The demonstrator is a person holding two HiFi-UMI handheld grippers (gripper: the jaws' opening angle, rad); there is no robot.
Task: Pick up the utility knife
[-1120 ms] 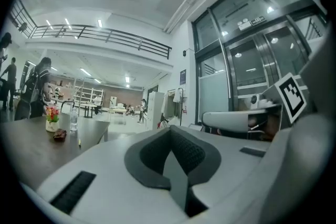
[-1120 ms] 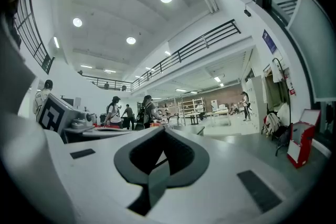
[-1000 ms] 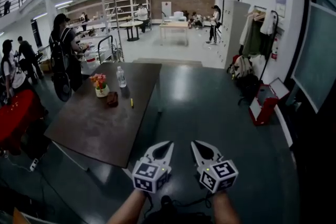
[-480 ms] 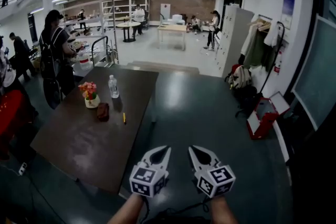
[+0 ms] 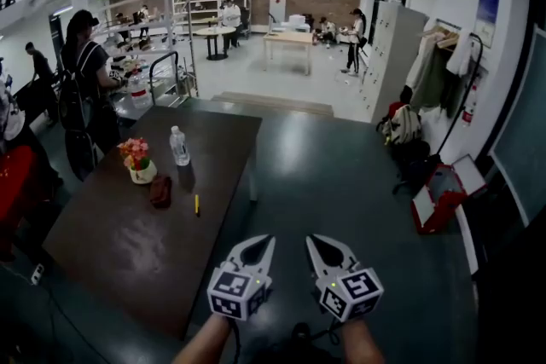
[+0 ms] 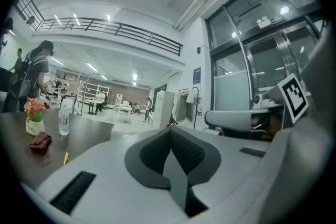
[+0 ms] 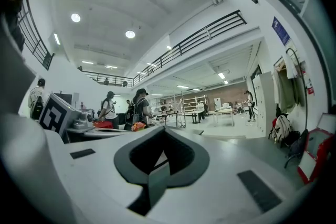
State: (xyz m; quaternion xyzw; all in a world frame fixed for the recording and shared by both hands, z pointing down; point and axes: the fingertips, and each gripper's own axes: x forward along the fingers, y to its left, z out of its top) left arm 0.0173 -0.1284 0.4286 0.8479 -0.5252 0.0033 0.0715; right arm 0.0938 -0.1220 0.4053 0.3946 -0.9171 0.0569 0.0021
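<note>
The utility knife (image 5: 196,205) is a small yellow stick lying on the dark table (image 5: 111,243), left of and beyond both grippers. In the left gripper view the knife (image 6: 65,158) shows low at the left on the tabletop. My left gripper (image 5: 270,239) and right gripper (image 5: 310,238) hang side by side over the floor off the table's near right corner. Both point level and forward. The left gripper (image 6: 169,128) has its jaws together with nothing in them. The right gripper (image 7: 161,128) is likewise shut and empty.
A flower pot (image 5: 136,162), a water bottle (image 5: 178,147) and a brown pouch (image 5: 159,190) stand on the table close to the knife. A person with a backpack (image 5: 81,89) stands at the table's far left. Bags and a red case (image 5: 439,199) line the right wall.
The view has advanced across the hall: the table and knife have drawn nearer and slid lower left. Both grippers travel with it, still shut and side by side.
</note>
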